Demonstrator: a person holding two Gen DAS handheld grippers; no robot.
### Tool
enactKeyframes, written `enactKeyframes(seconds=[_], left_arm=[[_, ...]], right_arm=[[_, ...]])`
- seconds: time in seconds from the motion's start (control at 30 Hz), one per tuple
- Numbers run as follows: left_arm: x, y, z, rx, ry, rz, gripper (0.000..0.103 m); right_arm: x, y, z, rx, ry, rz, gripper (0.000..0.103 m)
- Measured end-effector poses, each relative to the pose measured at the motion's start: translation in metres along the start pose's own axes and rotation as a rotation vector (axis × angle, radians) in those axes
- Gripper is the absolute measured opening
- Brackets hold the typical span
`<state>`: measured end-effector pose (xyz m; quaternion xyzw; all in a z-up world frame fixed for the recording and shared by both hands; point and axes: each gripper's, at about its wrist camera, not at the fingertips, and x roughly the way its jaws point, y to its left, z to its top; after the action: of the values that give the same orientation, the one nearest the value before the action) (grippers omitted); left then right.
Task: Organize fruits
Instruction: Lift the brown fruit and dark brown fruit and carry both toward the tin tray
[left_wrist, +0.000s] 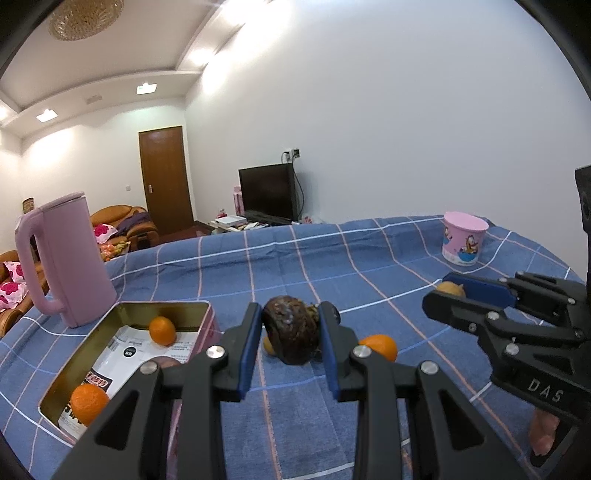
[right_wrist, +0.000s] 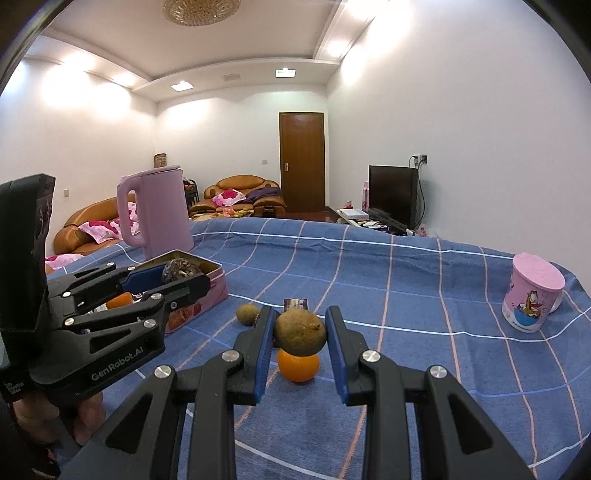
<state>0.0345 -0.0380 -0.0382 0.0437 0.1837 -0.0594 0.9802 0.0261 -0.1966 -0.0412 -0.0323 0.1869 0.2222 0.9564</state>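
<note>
Tin (left_wrist: 122, 332) sits on the tablecloth (left_wrist: 295, 258) at left, kettle (left_wrist: 62, 258) right behind it. Two oranges (left_wrist: 162, 330) in the tin, near and far end. Right of tin: one orange (right_wrist: 298, 365) on the cloth, small round fruit (right_wrist: 247, 314) behind it. Cup (right_wrist: 532, 295) far right, well apart. Sofa (right_wrist: 240, 192), door (right_wrist: 302, 162), TV (right_wrist: 391, 194) behind the table.

Dark fruit (left_wrist: 291, 330), brown fruit (right_wrist: 300, 331), both aloft

left tool (left_wrist: 291, 325) | black linkage, blue pads, silver screws | right tool (right_wrist: 300, 332) | same, "das" lettering
</note>
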Motion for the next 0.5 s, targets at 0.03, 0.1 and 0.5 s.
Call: enactKeyframes(seconds=[0.03,0.1,0.5], left_arm=[[0.000,0.000,0.000,-0.001,0.001,-0.001,0.032],[0.001,0.002,0.000,-0.007,0.007,0.003,0.032],[0.002,0.012,-0.003,-0.043,0.054,0.015,0.032]], right_arm=[[0.000,0.000,0.000,0.001,-0.002,0.000,0.030],[0.001,0.000,0.000,-0.004,-0.002,-0.002,0.030],[0.011,0.009,0.003,-0.016,0.035,0.010,0.030]])
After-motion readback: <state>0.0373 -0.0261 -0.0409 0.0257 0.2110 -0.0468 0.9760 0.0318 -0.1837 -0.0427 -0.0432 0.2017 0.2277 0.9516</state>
